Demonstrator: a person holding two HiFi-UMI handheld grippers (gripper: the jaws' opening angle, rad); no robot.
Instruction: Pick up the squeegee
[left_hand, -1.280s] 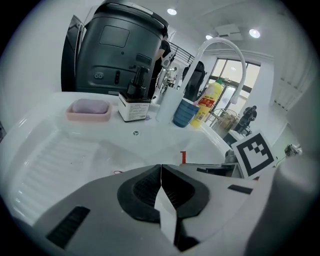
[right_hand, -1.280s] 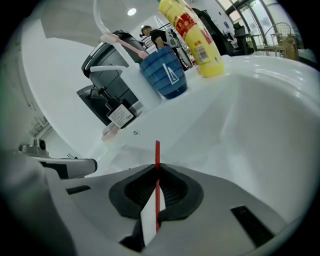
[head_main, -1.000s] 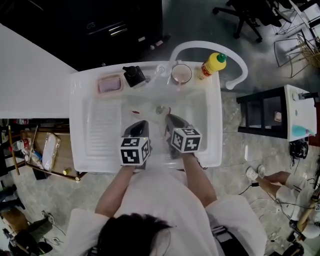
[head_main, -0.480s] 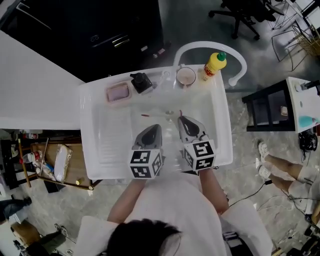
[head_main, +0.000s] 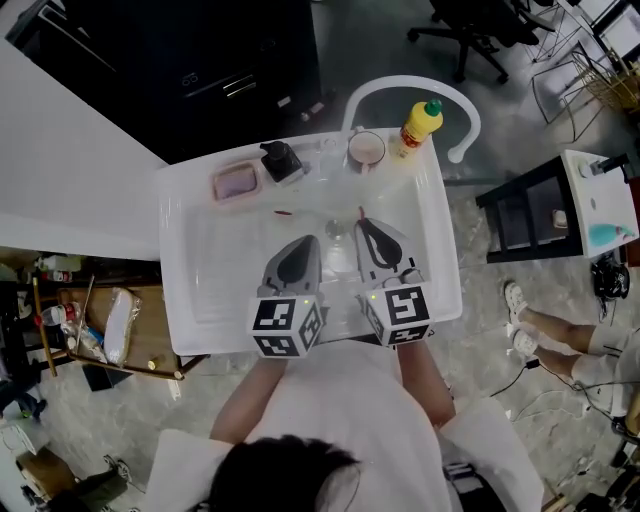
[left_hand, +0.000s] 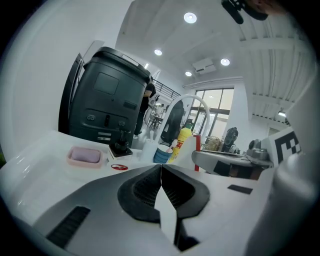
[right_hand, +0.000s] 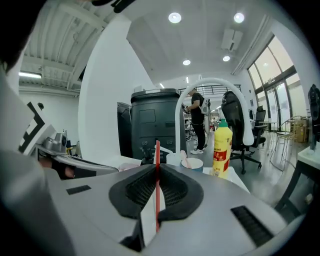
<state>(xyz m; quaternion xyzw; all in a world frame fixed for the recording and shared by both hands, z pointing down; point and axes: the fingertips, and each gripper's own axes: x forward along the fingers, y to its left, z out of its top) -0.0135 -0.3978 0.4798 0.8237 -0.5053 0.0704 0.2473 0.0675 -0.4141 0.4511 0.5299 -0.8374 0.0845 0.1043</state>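
Right claw pinches the red squeegee edge-on over the sink; left claw pressed together

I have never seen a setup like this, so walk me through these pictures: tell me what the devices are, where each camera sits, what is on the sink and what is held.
There is no robot. A person stands at a white sink with hand-worked tongs in each hand. The patterned cube on each is part of it. The overhead picture comes from a camera on the person's head. The other two come from cameras riding on the tongs, looking along the jaws. On the sink's back ledge sit a pink dish, a black object, a cup and a yellow bottle, by a white arched tube. The left tongs are shut, with nothing seen between them. The right tongs are shut on a thin red edge, apparently the squeegee.
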